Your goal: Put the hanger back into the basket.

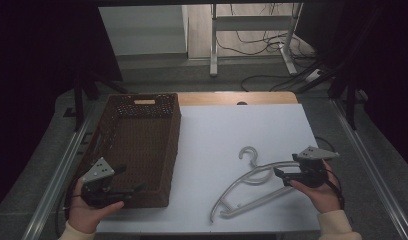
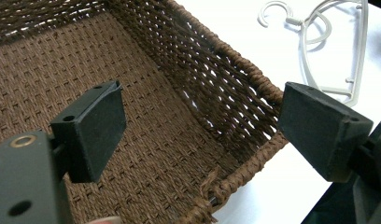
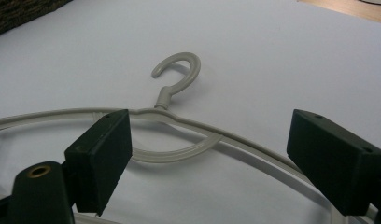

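Wide-spread black jaws of the right gripper [image 3: 207, 154] straddle the pale grey plastic coat hanger [image 3: 179, 119] lying on the white table [image 3: 272, 56], clasping nothing. Beside it, the high view shows the brown woven wicker basket [image 1: 137, 145]. Over the basket's near corner, the left gripper [image 2: 200, 128] is likewise spread and empty.

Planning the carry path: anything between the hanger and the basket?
Nothing: bare white table separates the hanger from the basket in the high view.
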Demonstrator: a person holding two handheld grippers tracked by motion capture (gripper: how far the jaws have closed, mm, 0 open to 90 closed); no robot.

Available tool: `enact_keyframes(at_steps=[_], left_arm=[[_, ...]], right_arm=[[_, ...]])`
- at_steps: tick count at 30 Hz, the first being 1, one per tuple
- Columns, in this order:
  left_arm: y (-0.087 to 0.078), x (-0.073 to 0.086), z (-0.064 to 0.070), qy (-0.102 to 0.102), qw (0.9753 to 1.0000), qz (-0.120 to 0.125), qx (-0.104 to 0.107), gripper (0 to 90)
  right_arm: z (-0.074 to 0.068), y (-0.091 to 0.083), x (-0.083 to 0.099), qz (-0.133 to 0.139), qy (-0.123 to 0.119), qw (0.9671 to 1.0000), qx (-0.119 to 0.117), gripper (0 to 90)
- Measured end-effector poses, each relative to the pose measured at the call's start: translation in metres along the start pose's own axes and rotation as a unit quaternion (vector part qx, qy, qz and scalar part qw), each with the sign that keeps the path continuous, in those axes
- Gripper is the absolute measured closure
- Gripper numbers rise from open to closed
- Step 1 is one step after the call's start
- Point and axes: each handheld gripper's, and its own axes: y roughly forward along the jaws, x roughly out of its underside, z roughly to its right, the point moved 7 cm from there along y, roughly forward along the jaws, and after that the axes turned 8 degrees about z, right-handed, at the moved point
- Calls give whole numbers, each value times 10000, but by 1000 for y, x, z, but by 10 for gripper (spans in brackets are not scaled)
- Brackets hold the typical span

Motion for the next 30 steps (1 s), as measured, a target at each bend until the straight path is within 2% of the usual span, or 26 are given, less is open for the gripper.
enact_keyframes(at_steps=[19, 30], left_arm=[[-2, 0, 1, -3, 10000, 22, 14, 159], [-5, -3, 3, -2, 9999, 73, 84, 161]], right_arm=[[-2, 0, -4, -29, -17, 10000, 31, 151], [4, -3, -12, -71, 38, 9999, 117, 186]])
